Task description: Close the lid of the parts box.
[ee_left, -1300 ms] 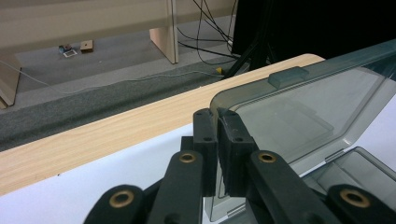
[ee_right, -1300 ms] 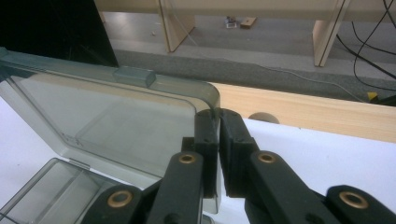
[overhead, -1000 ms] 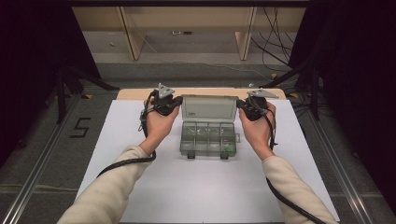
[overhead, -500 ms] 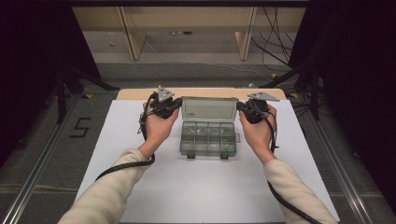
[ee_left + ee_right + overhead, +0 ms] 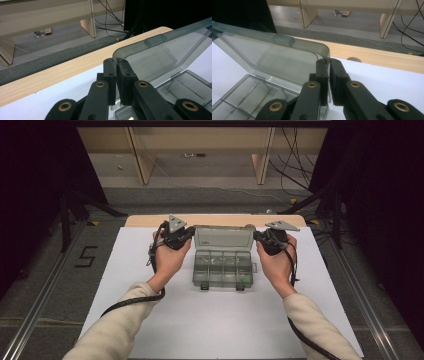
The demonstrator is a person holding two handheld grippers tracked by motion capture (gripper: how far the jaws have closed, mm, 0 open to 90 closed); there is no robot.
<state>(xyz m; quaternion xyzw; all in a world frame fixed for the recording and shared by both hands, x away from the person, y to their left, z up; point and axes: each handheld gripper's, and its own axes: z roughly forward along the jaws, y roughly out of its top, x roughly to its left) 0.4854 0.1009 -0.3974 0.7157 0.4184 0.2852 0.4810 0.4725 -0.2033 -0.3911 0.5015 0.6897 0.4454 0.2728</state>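
Standing between both grippers' fingers (image 5: pixel 110 75), the lid (image 5: pixel 223 238) edges.

The raised lid (image 5: pixel 223 237) of the clear box (image 5: pixel 222 268) stands like a wall between my left gripper (image 5: pixel 187 234) and right gripper (image 5: pixel 256 236). I see bare white table (image 5: pixel 220 325) in front of the box and at both sides, so hands can pass there.
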